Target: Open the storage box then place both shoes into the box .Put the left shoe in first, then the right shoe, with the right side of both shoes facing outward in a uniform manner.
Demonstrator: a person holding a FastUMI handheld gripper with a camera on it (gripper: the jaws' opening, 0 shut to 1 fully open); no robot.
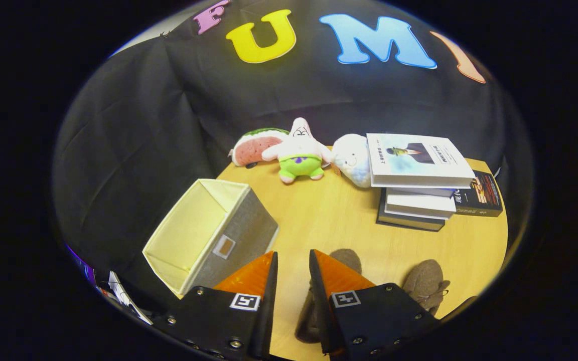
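I hold the gripper point(293, 260) above the near edge of the table point(339, 220). Its fingers stand apart with a narrow gap, and nothing is clamped between them.

The storage box point(213, 233) sits just ahead of the left finger, at the table's left edge. It is open at the top, and its pale interior is visible.

One shoe point(346, 258) lies partly under the right finger. Its toe shows just ahead of the fingertip. The second shoe point(425, 285) lies to the right of that finger, apart from the first.

Beyond the fingers:
- A stack of books point(417, 178) stands at the right.
- Three plush toys point(299, 150) line the far edge.
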